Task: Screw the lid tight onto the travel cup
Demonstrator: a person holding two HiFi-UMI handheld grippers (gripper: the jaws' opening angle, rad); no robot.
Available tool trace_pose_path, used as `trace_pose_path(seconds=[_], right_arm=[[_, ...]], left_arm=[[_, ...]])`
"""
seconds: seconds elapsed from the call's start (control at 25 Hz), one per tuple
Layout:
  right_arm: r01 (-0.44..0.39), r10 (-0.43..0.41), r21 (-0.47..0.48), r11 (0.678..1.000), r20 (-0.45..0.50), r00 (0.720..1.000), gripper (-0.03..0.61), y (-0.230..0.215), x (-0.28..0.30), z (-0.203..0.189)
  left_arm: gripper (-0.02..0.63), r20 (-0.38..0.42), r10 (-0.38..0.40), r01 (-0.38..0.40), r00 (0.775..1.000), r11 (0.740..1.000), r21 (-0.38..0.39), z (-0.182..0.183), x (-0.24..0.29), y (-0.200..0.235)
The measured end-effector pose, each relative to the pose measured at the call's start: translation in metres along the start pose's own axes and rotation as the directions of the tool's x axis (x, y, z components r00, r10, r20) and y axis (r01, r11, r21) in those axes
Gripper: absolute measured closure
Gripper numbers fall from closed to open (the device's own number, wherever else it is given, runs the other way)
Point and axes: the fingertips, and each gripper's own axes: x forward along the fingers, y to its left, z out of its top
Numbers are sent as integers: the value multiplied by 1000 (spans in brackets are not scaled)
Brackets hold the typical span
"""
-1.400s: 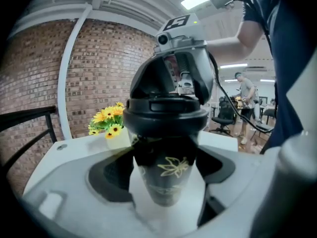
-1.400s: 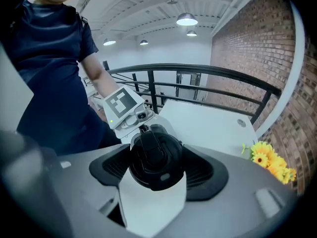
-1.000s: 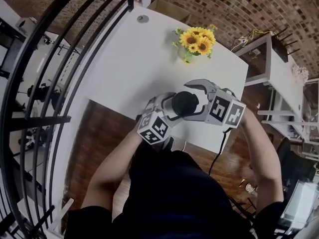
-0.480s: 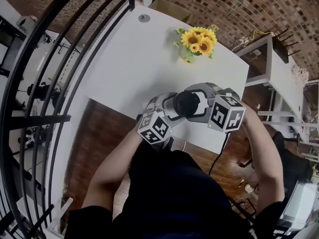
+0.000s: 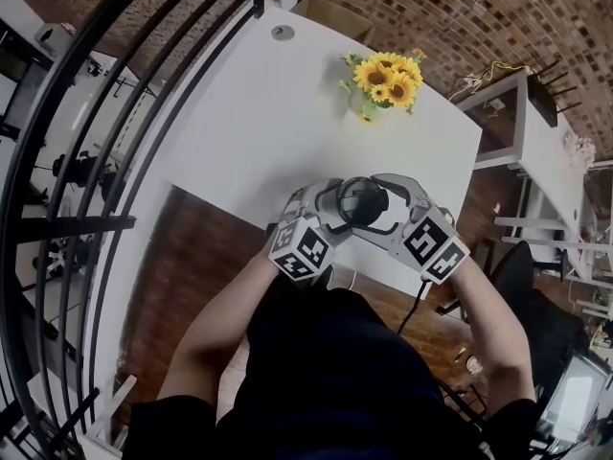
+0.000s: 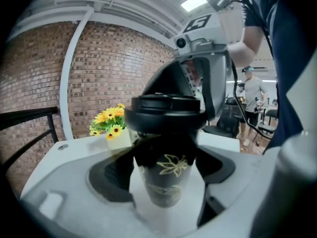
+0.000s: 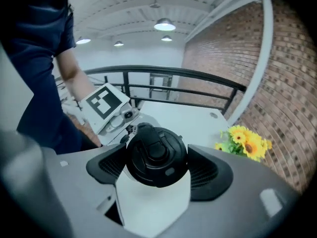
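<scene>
A dark travel cup (image 6: 168, 180) with a pale flower print is held above the near edge of the white table (image 5: 249, 123). My left gripper (image 6: 166, 155) is shut on the cup's body just under the lid, seen from above as the left gripper (image 5: 335, 209). The black lid (image 7: 157, 155) sits on top of the cup. My right gripper (image 7: 157, 168) comes down on it at a slant; its jaws have just been closing, and both pads now press the lid's rim. From above, the lid (image 5: 361, 200) lies between the right gripper (image 5: 376, 205) fingers.
A small vase of sunflowers (image 5: 385, 78) stands at the table's far side, and a round grommet (image 5: 282, 33) is at the far corner. A black railing (image 5: 86, 161) runs along the left. A white shelf unit (image 5: 536, 127) stands to the right.
The right gripper has rolled around the lid, and its marker cube has swung down toward the person. Its fingers have drawn in onto the lid. The left gripper and cup have held still.
</scene>
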Motion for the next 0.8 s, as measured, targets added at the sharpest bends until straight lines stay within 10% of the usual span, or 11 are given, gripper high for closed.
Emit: trace_pose_path(seconds=[0.16,0.32,0.48,0.64,0.8], right_arm=[[238,-268,302,923,63,961,186,-8,-2,-2],[312,-370,365,877,99,924,181,-6,-2,-2],[143,-141,19,990,316,938,141,0,-17,24],[-143,158,-77,987,256,954,141,6,-15,21],[-222,237,-90,971,231,944,147,4,2,11]], left_arm=[[227,11,34,-34,999,999,-16,-1,-1,2],[227,17,66,-66,998,997,-28,-1,-1,2],[227,5,37,-37,999,999,-20,-2,0,1],[227,-11,14,-14,1000,1000,-9,-2,-1,1],[230,-26,-5,5,1000,1000,-8,-2,-1,-1]])
